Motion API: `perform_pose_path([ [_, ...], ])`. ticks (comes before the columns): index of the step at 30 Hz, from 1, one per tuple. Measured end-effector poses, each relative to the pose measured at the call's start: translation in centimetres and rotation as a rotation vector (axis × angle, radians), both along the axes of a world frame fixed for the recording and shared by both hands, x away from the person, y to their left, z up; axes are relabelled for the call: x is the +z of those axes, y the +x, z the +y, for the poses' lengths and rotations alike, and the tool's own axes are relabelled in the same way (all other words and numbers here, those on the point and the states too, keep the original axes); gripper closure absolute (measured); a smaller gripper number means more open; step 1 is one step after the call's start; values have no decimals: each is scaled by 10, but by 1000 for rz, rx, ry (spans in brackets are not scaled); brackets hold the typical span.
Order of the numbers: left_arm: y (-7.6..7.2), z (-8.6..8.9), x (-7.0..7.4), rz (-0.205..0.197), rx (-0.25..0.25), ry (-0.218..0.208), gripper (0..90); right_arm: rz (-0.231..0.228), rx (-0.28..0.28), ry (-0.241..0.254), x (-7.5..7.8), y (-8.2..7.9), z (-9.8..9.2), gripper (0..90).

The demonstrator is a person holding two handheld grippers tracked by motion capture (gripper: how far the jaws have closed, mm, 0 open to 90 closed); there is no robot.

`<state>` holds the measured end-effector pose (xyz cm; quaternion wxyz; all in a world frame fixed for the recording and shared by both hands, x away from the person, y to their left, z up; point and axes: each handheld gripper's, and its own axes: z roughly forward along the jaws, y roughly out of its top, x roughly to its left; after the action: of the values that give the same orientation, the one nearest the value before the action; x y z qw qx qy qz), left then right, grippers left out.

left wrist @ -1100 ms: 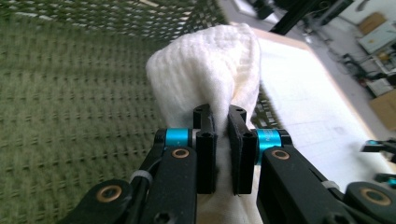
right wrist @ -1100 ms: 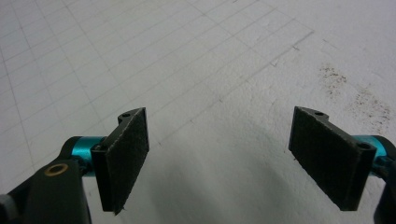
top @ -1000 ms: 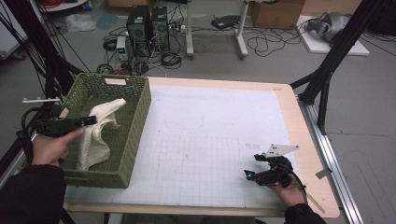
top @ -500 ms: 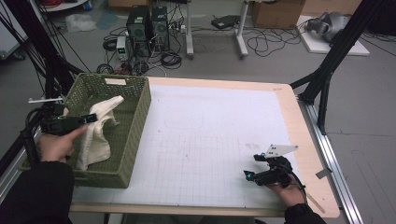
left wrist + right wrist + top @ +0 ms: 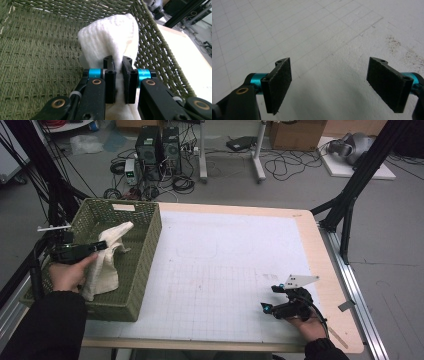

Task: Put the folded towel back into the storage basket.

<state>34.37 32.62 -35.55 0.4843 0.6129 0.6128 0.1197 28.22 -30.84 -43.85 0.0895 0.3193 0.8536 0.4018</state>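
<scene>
A white towel point(image 5: 107, 257) hangs inside the green woven basket point(image 5: 145, 247) at the table's left. My left gripper point(image 5: 102, 245) is shut on an upper fold of it, held over the basket. In the left gripper view the black jaws pinch the white towel point(image 5: 110, 40) between them, my left gripper point(image 5: 119, 75) pointing toward the basket's far wall point(image 5: 62, 10). My right gripper point(image 5: 266, 309) rests low at the table's front right, open, pointing left. In the right gripper view its pads point(image 5: 278, 82) stand wide apart over the bare gridded mat, my right gripper point(image 5: 332, 85) holding nothing.
A white gridded mat point(image 5: 225, 270) covers the wooden table point(image 5: 325, 270). Black frame posts point(image 5: 360, 175) rise at the right and left. Computer cases point(image 5: 160, 145) and cables sit on the floor beyond the table.
My left hand has drifted a little left and back with the towel, lifting its fold. The right hand has kept still.
</scene>
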Motion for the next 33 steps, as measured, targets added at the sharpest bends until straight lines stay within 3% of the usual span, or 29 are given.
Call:
perform_pose_path([
  [22, -2, -1, 3, -37, -44, -30, 826, -4, 0, 2, 1, -1, 0, 194],
  [30, -1, -2, 2, -8, -46, -23, 826, -2, -2, 5, 2, -1, 0, 194],
  [33, 0, -3, 1, 35, -35, -11, 826, -4, -2, 3, 2, -1, 0, 194],
])
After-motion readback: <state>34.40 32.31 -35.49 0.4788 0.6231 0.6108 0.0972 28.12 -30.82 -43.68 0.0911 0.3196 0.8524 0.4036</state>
